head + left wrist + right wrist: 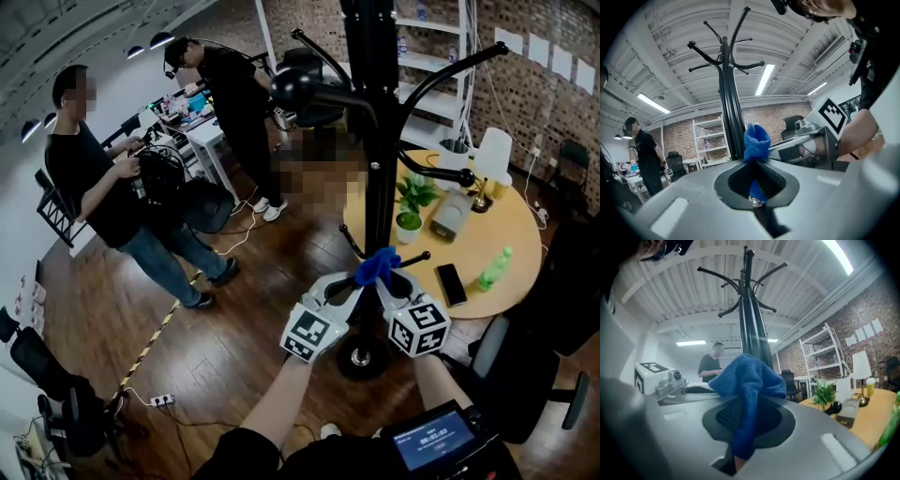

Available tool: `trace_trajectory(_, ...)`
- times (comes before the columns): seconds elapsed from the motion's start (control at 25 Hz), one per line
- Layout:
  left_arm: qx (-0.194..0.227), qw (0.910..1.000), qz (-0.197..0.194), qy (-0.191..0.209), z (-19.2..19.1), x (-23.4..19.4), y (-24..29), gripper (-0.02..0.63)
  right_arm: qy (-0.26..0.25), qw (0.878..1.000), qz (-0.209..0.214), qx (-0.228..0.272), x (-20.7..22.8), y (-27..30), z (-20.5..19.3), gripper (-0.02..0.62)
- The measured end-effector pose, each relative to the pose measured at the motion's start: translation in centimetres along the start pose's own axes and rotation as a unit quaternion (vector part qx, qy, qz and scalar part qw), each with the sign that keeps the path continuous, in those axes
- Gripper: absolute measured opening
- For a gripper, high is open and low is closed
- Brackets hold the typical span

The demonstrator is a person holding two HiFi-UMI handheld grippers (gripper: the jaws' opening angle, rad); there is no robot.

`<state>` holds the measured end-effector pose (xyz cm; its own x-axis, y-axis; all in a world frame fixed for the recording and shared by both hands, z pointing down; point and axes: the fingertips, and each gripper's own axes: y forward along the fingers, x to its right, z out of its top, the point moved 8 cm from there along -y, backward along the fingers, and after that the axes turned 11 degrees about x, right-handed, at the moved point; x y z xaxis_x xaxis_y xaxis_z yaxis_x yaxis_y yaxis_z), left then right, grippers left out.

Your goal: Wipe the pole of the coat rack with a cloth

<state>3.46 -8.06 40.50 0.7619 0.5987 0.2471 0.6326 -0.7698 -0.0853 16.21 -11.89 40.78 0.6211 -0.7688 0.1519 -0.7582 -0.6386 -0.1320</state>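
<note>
Left gripper (755, 164) — jaws pressed shut on one end of the blue cloth (756, 139). Right gripper (740, 418) — jaws clamped on the other end. The cloth sits bunched against the near side of the black pole (380, 178) of the coat rack (746, 284), low down by the short lower pegs (414, 255).

left gripper (359, 281): jaws clamped on blue cloth (377, 263) | right gripper (391, 281): clamped on it too (tips nearly meeting) | left forearm (279, 401), right forearm (434, 379): reaching forward, side by side
</note>
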Motion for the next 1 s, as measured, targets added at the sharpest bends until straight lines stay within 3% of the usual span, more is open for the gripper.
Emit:
trace_trajectory(0.28,0.061,0.9976,0.01,0.032,6.1,-1.8,1.3,0.003,-0.05,0.996,0.022,0.07,-1.2,1.4,8.4,0.052)
trace_trajectory(0.48,0.109,0.9913,0.024,0.07,12.0,-3.5,2.3,0.003,-0.098,0.987,0.029,0.127,-2.4,2.5,15.0,0.052)
trace_trajectory(0.6,0.122,0.988,0.013,0.094,14.7,-3.5,3.1,0.003,-0.105,0.982,0.036,0.155,-2.8,2.9,17.8,0.054)
trace_trajectory(0.72,0.122,0.9851,0.009,0.121,16.8,-3.2,3.7,0.003,-0.117,0.977,0.043,0.172,-3.0,2.9,19.8,0.054)
trace_trajectory(1.0,0.11,0.9874,0.018,0.112,16.3,-3.4,2.7,0.003,-0.113,0.979,0.056,0.16,-3.0,2.9,19.2,0.054)
